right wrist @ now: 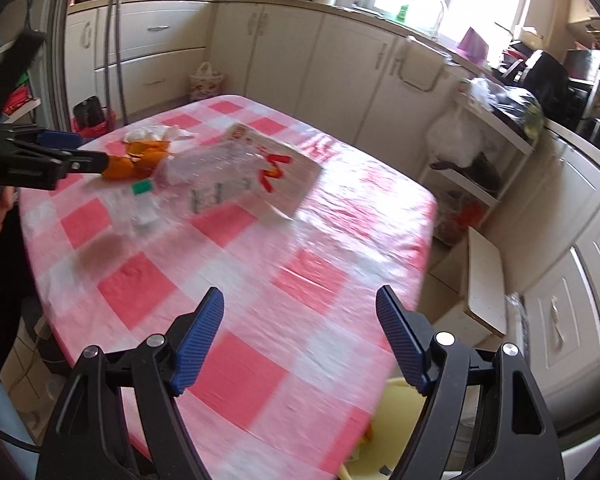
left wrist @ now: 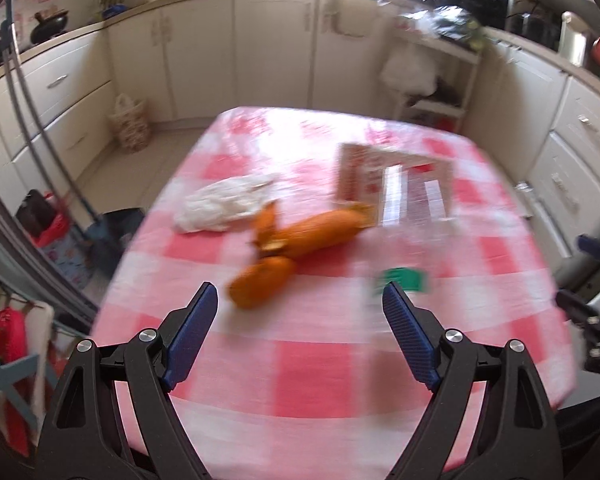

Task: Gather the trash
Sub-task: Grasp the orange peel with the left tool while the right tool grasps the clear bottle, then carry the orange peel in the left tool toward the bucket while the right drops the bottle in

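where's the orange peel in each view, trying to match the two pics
Left wrist view: the orange peel lies at picture centre on the checked tablecloth, just ahead of the left gripper.
Right wrist view: the peel is at upper left, near the table's far edge.
Shared landmark: the small green item beside the peel.

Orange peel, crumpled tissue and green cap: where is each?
Orange peel (left wrist: 300, 236), left wrist view, on its long middle strip.
Crumpled tissue (left wrist: 224, 204), left wrist view, on its centre.
Green cap (right wrist: 141, 188), right wrist view, on its top.
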Tool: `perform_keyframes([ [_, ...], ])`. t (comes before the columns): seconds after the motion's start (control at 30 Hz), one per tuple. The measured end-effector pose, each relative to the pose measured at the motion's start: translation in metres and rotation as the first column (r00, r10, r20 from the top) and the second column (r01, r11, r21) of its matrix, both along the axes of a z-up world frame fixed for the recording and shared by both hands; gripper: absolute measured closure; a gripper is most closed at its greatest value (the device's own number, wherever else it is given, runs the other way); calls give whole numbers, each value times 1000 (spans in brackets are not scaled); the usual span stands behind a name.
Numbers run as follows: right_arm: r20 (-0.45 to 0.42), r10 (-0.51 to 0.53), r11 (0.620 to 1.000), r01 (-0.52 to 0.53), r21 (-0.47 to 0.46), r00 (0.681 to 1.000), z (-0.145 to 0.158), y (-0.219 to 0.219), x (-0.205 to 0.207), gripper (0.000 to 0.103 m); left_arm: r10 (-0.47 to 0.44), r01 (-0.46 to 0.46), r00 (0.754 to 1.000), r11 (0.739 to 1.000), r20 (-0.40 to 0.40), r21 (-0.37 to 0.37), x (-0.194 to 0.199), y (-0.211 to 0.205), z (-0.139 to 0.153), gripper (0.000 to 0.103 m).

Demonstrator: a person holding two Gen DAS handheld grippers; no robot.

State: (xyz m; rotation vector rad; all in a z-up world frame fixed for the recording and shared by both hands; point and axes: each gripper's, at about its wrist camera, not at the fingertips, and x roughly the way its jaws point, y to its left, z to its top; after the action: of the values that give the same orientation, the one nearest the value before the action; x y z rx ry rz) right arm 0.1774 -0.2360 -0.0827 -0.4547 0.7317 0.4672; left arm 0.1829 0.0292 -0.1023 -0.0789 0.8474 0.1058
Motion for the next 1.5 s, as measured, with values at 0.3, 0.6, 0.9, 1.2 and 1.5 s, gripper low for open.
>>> perform_keyframes([
  [0.3,-70,107,991,-101,90,992,-1,57,7,24,-14,18,997,999,-79,46,36,28,-36,22],
  [0.6,-143,56,967,-18,252,988,8,89,37,19,-73,77,993,996,-88,46,46,29,-47,66],
  [0.9,-205,-36,984,70,164,978,-21,135,64,15,-158,155,985,987,-75,-54,19,44,-37,82],
  [1.2,-281,-71,982,116,149,957,-34,118,75,38,-142,133,988,983,-68,-124,1,59,-43,82],
  [1.5,-385,85,992,-43,118,919,-29,79,37,43,-160,150,985,978,-59,-147,-3,45,-43,82],
])
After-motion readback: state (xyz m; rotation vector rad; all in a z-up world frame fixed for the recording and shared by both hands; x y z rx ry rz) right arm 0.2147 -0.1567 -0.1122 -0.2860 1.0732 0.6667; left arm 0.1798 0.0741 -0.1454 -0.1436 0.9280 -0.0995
